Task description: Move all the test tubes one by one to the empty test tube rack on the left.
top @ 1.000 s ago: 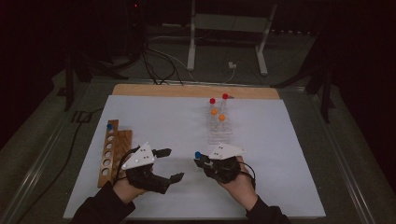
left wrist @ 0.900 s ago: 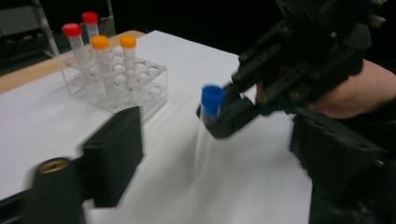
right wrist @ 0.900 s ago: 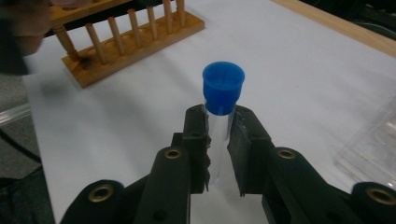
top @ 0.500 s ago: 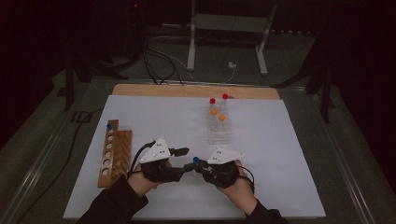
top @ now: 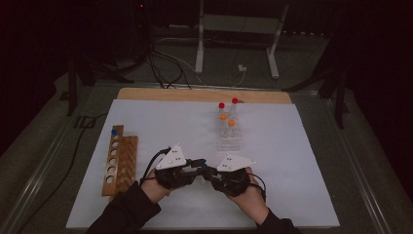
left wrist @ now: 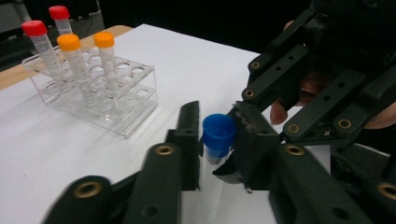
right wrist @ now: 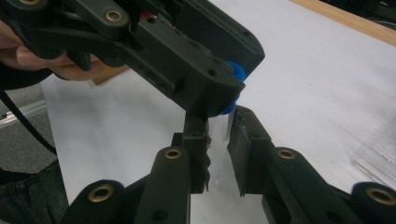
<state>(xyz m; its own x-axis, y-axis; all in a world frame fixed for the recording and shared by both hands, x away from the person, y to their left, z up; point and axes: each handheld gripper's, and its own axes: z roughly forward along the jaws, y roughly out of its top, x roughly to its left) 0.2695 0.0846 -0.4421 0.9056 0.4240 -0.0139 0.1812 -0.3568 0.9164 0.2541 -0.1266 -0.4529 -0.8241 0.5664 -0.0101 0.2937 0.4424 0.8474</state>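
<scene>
From the high view, we have both grippers meeting low over the white sheet (top: 292, 146), the left gripper (top: 198, 164) reaching across to the right gripper (top: 208, 171), with the wooden rack (top: 120, 165) off to our left and the clear rack (top: 229, 139) of capped tubes farther up the table. Keeping both hands close and propped near the sheet should steady the work.

In the left gripper view, our left jaws have just been closing and now pinch the blue cap (left wrist: 218, 132) of the tube (left wrist: 211, 186) from both sides, the cap sitting squarely between the pads. The red-capped tubes (left wrist: 39, 44) and orange-capped tubes (left wrist: 88, 51) stand in the clear rack behind, well apart. We judge the step to be unscrewing the cap, so the grip should stay on the cap alone, not on the clear body below it.

In the right gripper view, our right jaws are pressed onto the clear tube body (right wrist: 218, 135), holding it upright under the left gripper's jaw. We should hold that firm and still while the left hand turns about the tube's own axis, lifting straight up only once the cap runs free, so nothing tips or spills.
</scene>
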